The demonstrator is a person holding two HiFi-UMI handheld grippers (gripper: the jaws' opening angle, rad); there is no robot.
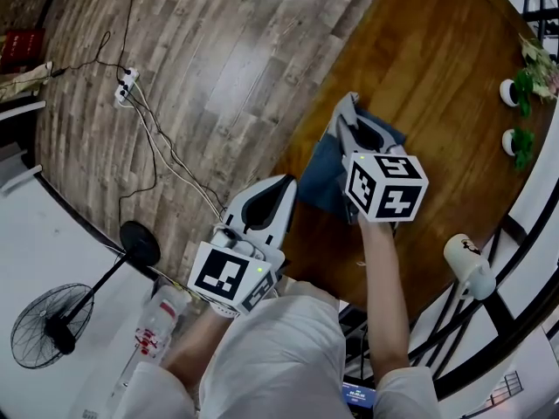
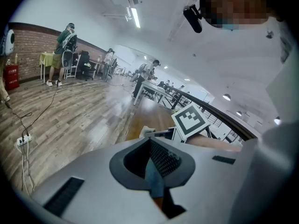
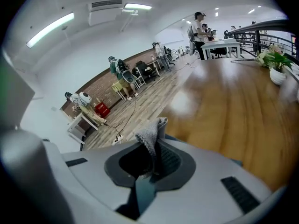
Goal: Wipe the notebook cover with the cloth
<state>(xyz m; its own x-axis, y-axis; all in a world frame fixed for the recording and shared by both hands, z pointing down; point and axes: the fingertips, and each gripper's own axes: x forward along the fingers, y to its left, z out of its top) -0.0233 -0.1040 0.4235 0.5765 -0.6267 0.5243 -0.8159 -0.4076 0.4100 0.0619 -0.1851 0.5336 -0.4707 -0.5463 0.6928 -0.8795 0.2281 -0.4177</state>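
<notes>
Fingers (image 3: 169, 161) of the right gripper (image 1: 351, 116) are pinching the cloth (image 3: 150, 135) over the notebook (image 1: 321, 182) on the wooden table (image 1: 437, 68); the left gripper (image 1: 281, 186) is sitting closed alongside.

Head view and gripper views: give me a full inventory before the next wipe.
table: one, brown wood, centre right
notebook: one, blue, on table
cloth: one, grey, in right jaws
potted plants: two, green, white pots, by table's edge
white cylinder: one, table's near edge
power strip: one, white, floor
fan: one, black, floor left
bottle: one, clear, lower left near fan
people: several, distant background
left hand-held gripper: one, grey, shut, at notebook's edge
right hand-held gripper: one, grey, shut on cloth, over notebook
</notes>
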